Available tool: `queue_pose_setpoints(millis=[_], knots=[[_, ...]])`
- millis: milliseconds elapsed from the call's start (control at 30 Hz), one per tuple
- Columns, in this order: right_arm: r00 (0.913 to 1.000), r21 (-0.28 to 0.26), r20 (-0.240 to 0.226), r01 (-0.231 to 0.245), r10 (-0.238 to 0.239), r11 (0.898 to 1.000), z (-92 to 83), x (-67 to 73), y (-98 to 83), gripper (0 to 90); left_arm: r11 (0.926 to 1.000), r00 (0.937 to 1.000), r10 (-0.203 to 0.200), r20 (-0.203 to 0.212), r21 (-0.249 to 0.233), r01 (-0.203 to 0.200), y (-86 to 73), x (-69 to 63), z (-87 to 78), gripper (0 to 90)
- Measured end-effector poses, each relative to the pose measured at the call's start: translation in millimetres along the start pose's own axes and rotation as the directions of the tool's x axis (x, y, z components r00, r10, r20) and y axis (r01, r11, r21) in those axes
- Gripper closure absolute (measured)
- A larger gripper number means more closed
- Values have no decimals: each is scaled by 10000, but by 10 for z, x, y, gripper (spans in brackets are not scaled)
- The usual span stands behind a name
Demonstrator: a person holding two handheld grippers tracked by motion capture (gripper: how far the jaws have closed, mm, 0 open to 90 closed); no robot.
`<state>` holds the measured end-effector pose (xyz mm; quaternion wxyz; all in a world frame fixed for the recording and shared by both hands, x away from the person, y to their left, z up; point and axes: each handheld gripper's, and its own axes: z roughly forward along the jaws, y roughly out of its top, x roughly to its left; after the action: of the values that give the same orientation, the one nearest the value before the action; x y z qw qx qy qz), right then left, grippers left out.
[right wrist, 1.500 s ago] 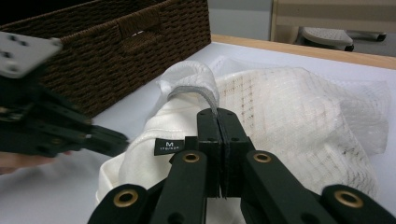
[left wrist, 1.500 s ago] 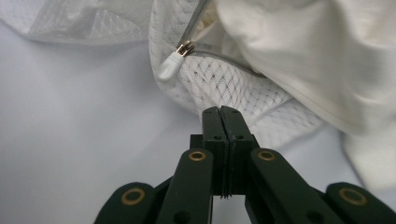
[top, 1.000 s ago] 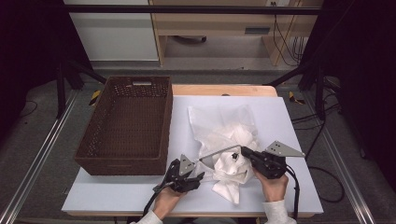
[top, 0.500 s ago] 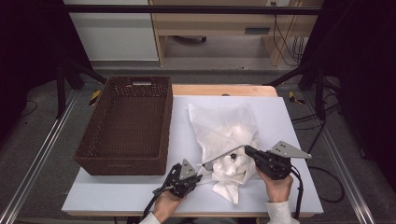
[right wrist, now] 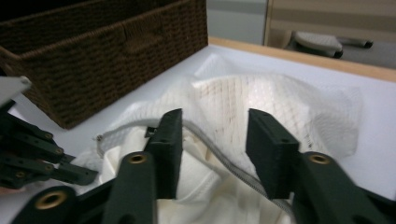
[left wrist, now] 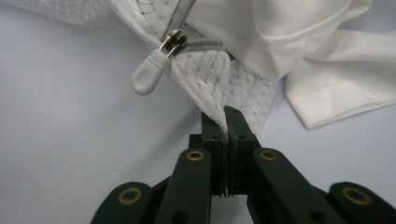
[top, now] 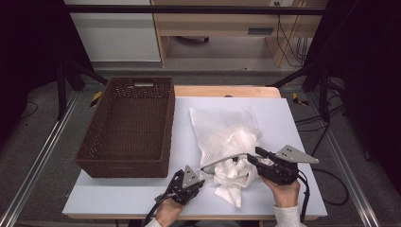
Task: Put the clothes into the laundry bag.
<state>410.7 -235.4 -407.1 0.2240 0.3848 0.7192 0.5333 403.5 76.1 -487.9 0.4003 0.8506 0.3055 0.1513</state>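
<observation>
White table (top: 293, 123): basket (top: 127, 127), mesh bag (top: 222, 127).

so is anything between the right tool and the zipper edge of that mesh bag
Nothing visible. The right tool has just been opening, and the grey zipper edge of the mesh bag runs straight through the gap between its jaws, with white cloth beneath. The left tool pinches the bag's corner, off to the side.

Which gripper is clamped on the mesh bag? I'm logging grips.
The left gripper: jaws shut on mesh bag. The right gripper stands open.

White mesh cloth bag (top: 222, 130), grey plastic zipper pull (left wrist: 145, 78), rough brown woven wicker basket (top: 127, 127), matt white table (top: 293, 118).
</observation>
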Motion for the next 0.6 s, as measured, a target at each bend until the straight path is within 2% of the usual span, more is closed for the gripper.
queue_pose_setpoints(millis=[67,200,233,267,367,433,467,533,600], knots=[[10000,-77,11,-93,93,9999,-90,45,10,481,10000,10000,59,-59,10,-59,1,-8,2,872],[10000,312,-88,19,-16,9995,-153,121,-29,473,9999,9999,105,-98,18,-104,2,-12,3,869],[9999,672,-153,4,6,9977,-117,162,-105,480,10000,10000,48,-49,21,-48,2,-6,4,869],[9998,794,-171,-40,54,9968,-90,172,-134,484,10000,10000,14,-41,14,-14,1,-4,5,869],[9996,1549,-133,-228,251,9877,67,166,-247,505,10000,9999,75,-72,15,-74,1,-10,4,869],[9988,2021,-176,-413,458,9785,188,160,-327,548,9999,9999,115,-97,21,-114,1,-14,3,870],[9991,2158,-120,-370,406,9757,253,161,-372,580,9999,9999,119,-106,23,-119,1,-13,2,870],[9991,2226,-2,-424,435,9740,348,191,-414,697,9999,9999,115,-104,15,-115,0,-14,2,871],[9996,2104,-75,-234,256,9773,444,223,-411,804,9998,9997,186,-173,1,-186,-1,-26,1,873]])
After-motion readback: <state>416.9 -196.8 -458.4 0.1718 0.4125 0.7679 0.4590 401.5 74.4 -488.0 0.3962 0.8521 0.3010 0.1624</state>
